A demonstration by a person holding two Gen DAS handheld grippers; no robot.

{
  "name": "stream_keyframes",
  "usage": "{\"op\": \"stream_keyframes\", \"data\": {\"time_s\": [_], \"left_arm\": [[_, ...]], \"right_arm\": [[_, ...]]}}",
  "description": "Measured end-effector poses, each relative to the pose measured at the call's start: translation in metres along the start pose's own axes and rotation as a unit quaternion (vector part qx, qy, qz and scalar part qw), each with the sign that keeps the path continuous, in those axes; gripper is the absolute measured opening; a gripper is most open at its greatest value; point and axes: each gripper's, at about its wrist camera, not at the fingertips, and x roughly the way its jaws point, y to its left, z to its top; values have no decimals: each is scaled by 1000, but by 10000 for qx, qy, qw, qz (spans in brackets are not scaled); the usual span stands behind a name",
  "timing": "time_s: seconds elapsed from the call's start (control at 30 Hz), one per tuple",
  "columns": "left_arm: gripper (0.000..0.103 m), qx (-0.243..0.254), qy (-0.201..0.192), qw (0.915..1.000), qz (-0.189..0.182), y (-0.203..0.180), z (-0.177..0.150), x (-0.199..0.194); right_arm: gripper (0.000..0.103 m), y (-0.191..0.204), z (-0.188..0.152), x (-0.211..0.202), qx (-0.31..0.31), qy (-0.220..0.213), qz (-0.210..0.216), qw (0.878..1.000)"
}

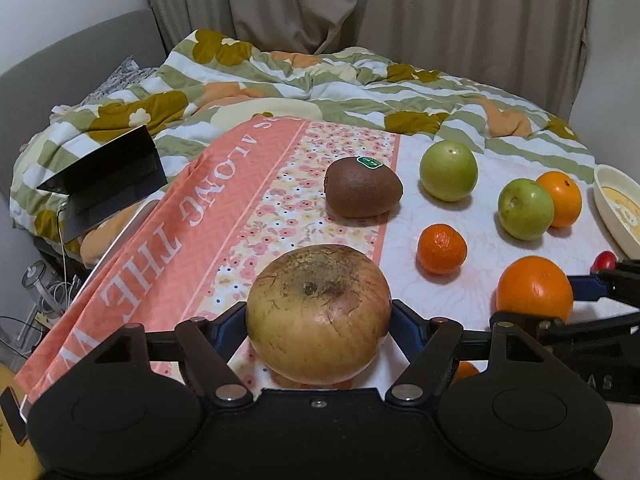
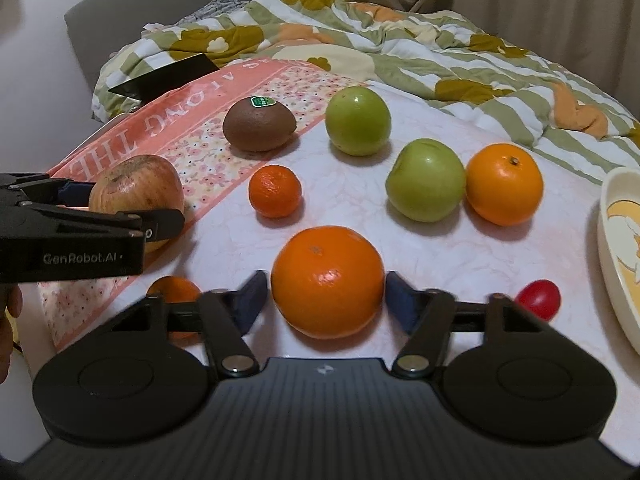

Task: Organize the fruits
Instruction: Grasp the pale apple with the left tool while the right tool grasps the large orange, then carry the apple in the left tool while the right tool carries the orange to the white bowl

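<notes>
My left gripper (image 1: 319, 316) is shut on a yellow-red apple (image 1: 318, 312), which rests on the cloth; the apple also shows in the right wrist view (image 2: 136, 188). My right gripper (image 2: 326, 296) is open, its jaws on either side of a large orange (image 2: 327, 280) with small gaps. The same orange shows in the left wrist view (image 1: 534, 290). Beyond lie a kiwi (image 2: 259, 124), a small mandarin (image 2: 275, 190), two green apples (image 2: 357, 120) (image 2: 425, 180), another orange (image 2: 504, 184) and a red cherry tomato (image 2: 538, 299).
A cream bowl (image 2: 612, 248) stands at the right edge. A pink lettered cloth (image 1: 208, 216) covers the table's left part. A black laptop (image 1: 104, 184) and a flowered quilt (image 1: 304, 80) lie behind. Another small orange fruit (image 2: 174, 290) sits near my right gripper's left finger.
</notes>
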Motion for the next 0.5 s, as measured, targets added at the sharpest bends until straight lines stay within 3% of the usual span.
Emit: {"op": "stream_keyframes", "data": {"time_s": [0.23, 0.5], "left_arm": [[78, 100, -55, 9999, -89, 4, -1, -11], [78, 299, -388, 9982, -348, -9, 15, -49]], "right_arm": [[74, 0, 0, -10, 206, -39, -110, 9997], [74, -6, 2, -56, 607, -207, -390, 9972]]}}
